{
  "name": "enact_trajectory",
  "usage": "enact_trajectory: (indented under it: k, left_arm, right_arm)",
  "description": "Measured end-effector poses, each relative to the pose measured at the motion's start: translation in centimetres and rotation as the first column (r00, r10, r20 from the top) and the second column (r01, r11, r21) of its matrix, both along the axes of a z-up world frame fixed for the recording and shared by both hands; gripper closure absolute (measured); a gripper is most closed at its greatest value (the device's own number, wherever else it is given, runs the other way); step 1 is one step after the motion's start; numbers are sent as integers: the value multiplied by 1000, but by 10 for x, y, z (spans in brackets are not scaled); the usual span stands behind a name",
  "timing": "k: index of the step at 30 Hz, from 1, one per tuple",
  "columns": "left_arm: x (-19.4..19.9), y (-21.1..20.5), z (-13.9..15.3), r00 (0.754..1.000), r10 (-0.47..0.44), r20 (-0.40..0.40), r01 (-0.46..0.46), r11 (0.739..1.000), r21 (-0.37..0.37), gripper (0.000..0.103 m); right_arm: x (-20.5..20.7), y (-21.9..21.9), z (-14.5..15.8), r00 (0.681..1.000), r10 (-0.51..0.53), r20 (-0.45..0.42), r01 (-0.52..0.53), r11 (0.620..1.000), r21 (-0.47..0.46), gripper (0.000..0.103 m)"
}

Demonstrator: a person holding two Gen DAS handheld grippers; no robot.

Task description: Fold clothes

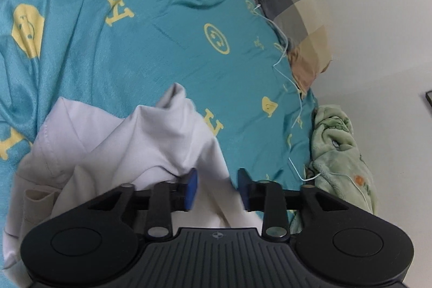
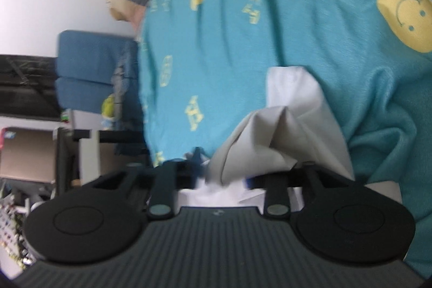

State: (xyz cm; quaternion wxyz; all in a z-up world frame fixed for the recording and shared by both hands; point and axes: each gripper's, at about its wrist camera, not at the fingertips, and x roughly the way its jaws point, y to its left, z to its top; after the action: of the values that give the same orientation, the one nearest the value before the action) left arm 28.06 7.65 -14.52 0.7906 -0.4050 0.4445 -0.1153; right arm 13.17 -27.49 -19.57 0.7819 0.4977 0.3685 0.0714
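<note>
Landmark: the teal bedsheet (image 1: 162, 45) with yellow smiley prints, covering the bed.
White garment (image 1: 113, 147): lies crumpled on the bedsheet, near its lower edge in both views.
Left claw (image 1: 217, 189): spread; a fold of the garment passes between its blue pads (image 1: 191, 189).
Right claw (image 2: 221, 174): blurred and buried in the garment; whether it pinches, I cannot tell.
Plaid pillow (image 1: 291, 7): at the bedsheet's far edge.
Green blanket (image 1: 340, 153): beside the bedsheet.

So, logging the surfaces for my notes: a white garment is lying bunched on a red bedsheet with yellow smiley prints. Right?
Not quite: the bedsheet is teal, not red, as the left wrist view shows. The white garment does lie bunched on it, and the prints are yellow smileys.
</note>
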Motion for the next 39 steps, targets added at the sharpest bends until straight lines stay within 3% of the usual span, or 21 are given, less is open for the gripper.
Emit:
enact_trajectory:
  k: [1,2,4,7,9,12,15,18,19,22,23,29,39]
  left_arm:
    - [-5,1,4,1000,-6,17,6,1000,6,56]
    - [-10,1,9,999,-12,32,12,1000,13,56]
    - [-22,2,19,997,-28,66,26,999,38,53]
    - [-38,-2,36,988,-69,139,48,987,151,48]
    - [-49,-6,46,978,-104,180,57,967,249,48]
    - [-60,-18,54,961,-161,223,60,914,401,48]
    - [-64,-26,52,959,-184,214,62,878,475,48]
    - [-63,-26,44,966,-174,191,58,867,496,49]
    - [-62,-26,42,967,-175,187,58,862,503,49]
    - [-61,-27,36,967,-181,180,60,845,531,49]
    - [-60,-28,35,966,-186,179,60,837,543,49]
    - [-59,-37,32,961,-214,177,69,803,592,49]
    - [-70,-38,56,944,-227,238,49,814,579,45]
  right_arm:
    - [1,-1,0,1000,8,6,-8,1000,-3,27]
    - [1,-2,0,1000,16,13,-16,1000,-7,20]
    - [2,-5,-1,999,33,26,-32,999,-14,20]
    - [4,-8,-2,997,57,45,-56,998,-25,21]
    - [5,-2,-1,996,76,52,-70,992,-106,20]
    - [6,9,-1,993,104,57,-87,964,-252,20]
    - [7,21,0,989,133,57,-101,914,-393,22]
    - [10,34,-1,986,159,53,-108,845,-524,33]
    - [13,38,-4,985,165,51,-109,825,-555,43]
    - [22,41,-13,986,162,26,-114,790,-602,85]
    - [22,39,-15,990,141,21,-98,778,-620,89]
    - [19,41,-8,985,147,85,-60,770,-635,89]
    - [13,46,7,964,174,203,-4,767,-642,88]
